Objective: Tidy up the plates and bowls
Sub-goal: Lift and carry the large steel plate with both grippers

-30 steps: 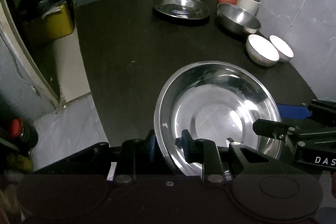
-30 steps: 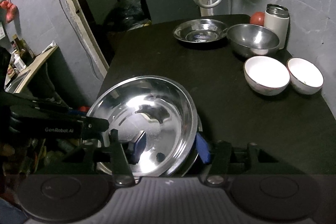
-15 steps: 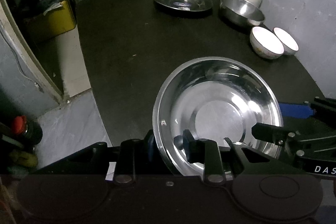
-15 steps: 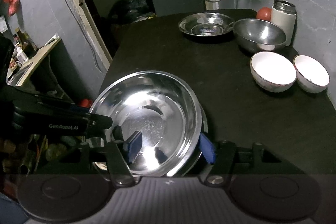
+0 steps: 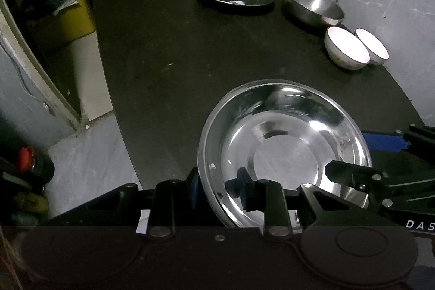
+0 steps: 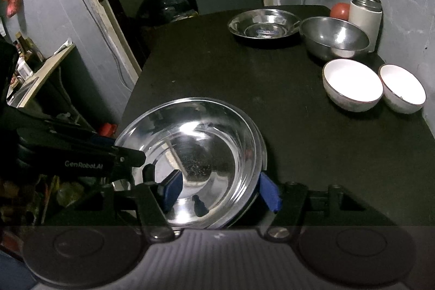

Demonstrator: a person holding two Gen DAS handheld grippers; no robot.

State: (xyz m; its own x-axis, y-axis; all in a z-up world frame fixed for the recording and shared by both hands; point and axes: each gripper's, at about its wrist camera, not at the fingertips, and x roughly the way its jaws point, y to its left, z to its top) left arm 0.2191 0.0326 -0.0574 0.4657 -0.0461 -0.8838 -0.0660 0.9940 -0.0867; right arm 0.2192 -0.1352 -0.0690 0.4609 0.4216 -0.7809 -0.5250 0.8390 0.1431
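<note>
A large steel plate [image 5: 285, 154] [image 6: 195, 148] lies near the front edge of the dark table [image 5: 176, 59]. A second rim shows just under it, so it sits nested in another plate. My left gripper [image 5: 218, 190] straddles the near-left rim, one pad outside and one inside, shut on the plate. My right gripper [image 6: 220, 190] straddles the near-right rim with its blue pads set wide, and the inner pad stands clear of the wall. In the left wrist view the right gripper's fingers [image 5: 350, 175] show at the plate's right side.
At the table's far side sit a smaller steel plate [image 6: 263, 26], a steel bowl [image 6: 334, 37], a white flask [image 6: 365, 15] and a red round thing [image 6: 339, 11]. Two white bowls [image 6: 352, 84] [image 6: 402, 89] stand along the right wall. The table's left edge drops to the floor.
The large plate has gone from tilted up to lying nearly flat on the plate below. The right gripper's pads have spread wider around the rim. The left gripper's pads moved little.
</note>
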